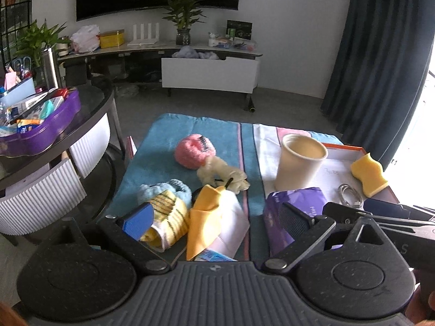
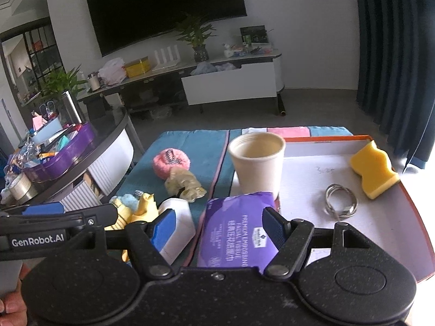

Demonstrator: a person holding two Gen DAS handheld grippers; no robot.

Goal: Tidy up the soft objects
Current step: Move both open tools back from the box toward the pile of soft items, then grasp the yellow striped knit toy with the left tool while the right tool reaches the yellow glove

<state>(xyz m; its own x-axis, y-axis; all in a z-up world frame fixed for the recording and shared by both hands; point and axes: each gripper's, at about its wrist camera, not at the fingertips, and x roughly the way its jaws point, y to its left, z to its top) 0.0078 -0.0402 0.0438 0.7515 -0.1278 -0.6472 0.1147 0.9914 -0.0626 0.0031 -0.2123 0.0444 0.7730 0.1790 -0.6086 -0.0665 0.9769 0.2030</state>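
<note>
On a teal towel (image 1: 163, 146) lie a pink fluffy ball (image 1: 194, 150), a cream plush toy (image 1: 223, 175), a light blue fuzzy piece (image 1: 163, 190), a yellow striped sock (image 1: 168, 212) and a yellow cloth (image 1: 206, 217). My left gripper (image 1: 217, 220) hovers open over the sock and cloth, gripping nothing. A purple tissue pack (image 2: 233, 217) lies at the edge of a white tray with an orange rim (image 2: 326, 138). My right gripper (image 2: 218, 228) stands open above the pack, its pads not pressing on it. A yellow sponge (image 2: 373, 171) rests at the tray's far right.
A cream paper cup (image 2: 257, 163) and a coiled cable (image 2: 341, 202) sit on the tray. A white packet (image 2: 179, 217) lies beside the tissue pack. At left is a round table with a purple tin (image 1: 40, 135). A dark curtain (image 1: 380, 54) hangs at right.
</note>
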